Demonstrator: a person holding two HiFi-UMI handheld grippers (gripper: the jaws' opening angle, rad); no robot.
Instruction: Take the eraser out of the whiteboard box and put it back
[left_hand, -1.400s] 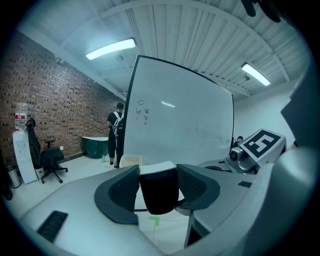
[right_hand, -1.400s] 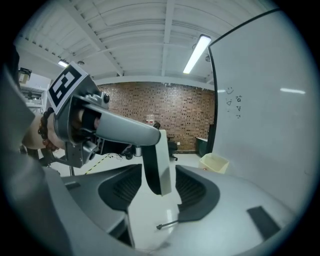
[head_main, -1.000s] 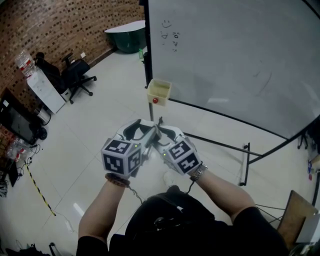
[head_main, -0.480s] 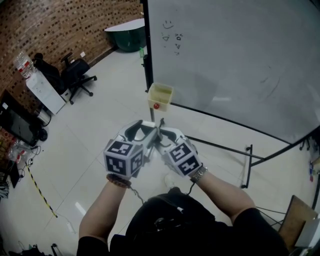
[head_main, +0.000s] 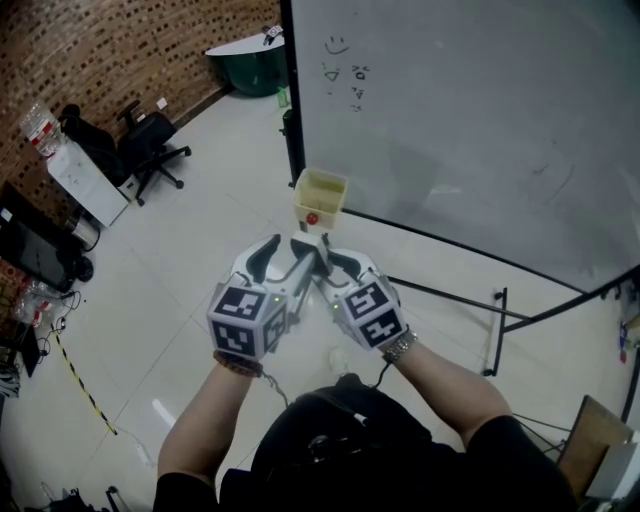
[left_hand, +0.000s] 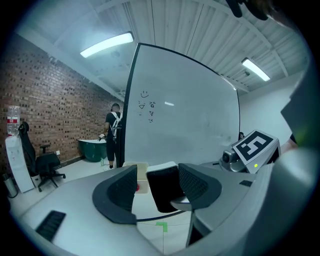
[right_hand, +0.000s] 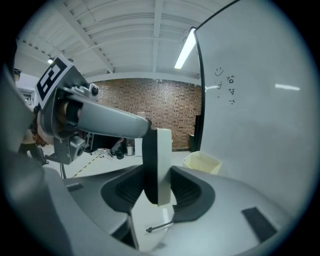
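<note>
At the head view's centre, just below the yellow whiteboard box (head_main: 319, 196), your right gripper (right_hand: 157, 192) is closing its fingers (right_hand: 192, 192) on the upright eraser (right_hand: 161, 160), while your left gripper (left_hand: 157, 187) is opening its fingers (left_hand: 117, 192) around it.

Pale floor (head_main: 230, 180) carries office chair (head_main: 150, 142) (black), whiteboard stand (head_main: 495, 330).

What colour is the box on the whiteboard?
The box is pale yellow; clearest in the head view.

An office-like workroom: brick wall (head_main: 150, 50), rolling whiteboard (head_main: 480, 110), office chair (head_main: 150, 140), tiled floor (head_main: 200, 260).
</note>
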